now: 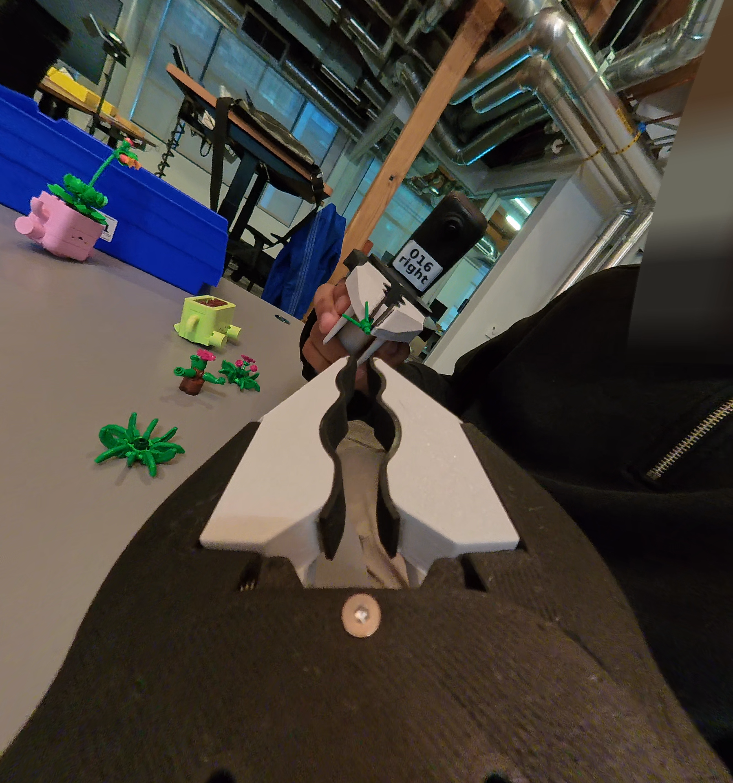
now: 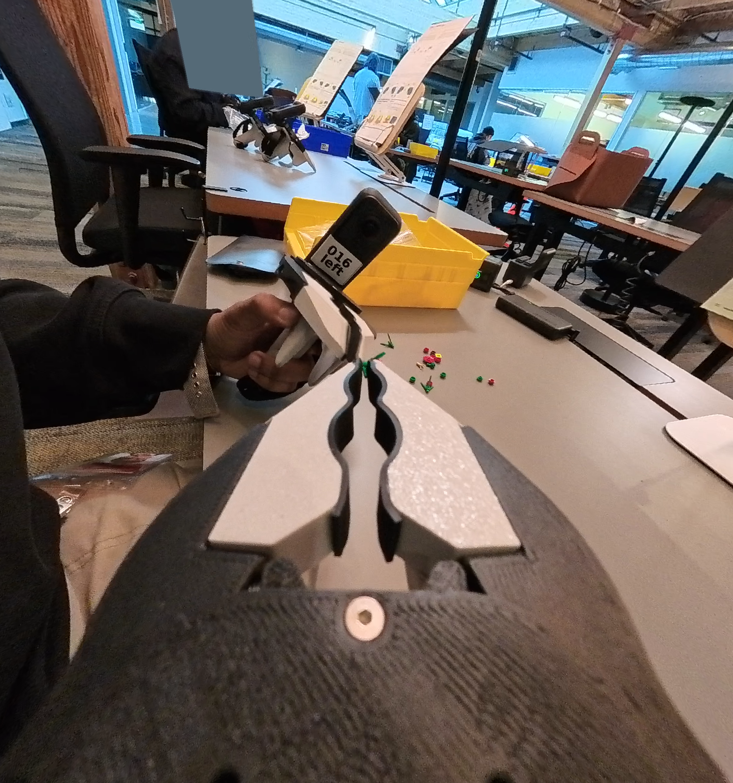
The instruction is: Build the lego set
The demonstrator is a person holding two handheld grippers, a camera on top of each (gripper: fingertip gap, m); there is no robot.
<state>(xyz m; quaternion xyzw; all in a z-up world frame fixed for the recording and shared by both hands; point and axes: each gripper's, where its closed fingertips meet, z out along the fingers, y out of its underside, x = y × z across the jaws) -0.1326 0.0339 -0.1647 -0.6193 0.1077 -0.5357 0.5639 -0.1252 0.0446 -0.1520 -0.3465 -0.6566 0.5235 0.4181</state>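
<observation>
My right gripper [image 2: 364,377] pinched a green stem piece [image 1: 361,321], prongs splayed sideways; left gripper [image 1: 359,367] jaws clenched, seemingly empty

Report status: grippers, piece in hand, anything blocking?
Right gripper shut on green stem piece, held above table. Left gripper shut, nothing seen between its fingers. Tips nearly meeting. No obstruction.

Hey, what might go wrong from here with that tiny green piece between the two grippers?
1. The right gripper pinches the tiny green spiky lego stem only at its fingertips, so it may slip out.
2. If dropped, it may be hard to pick out among the scattered small red and green lego bits on the grey table.
</observation>
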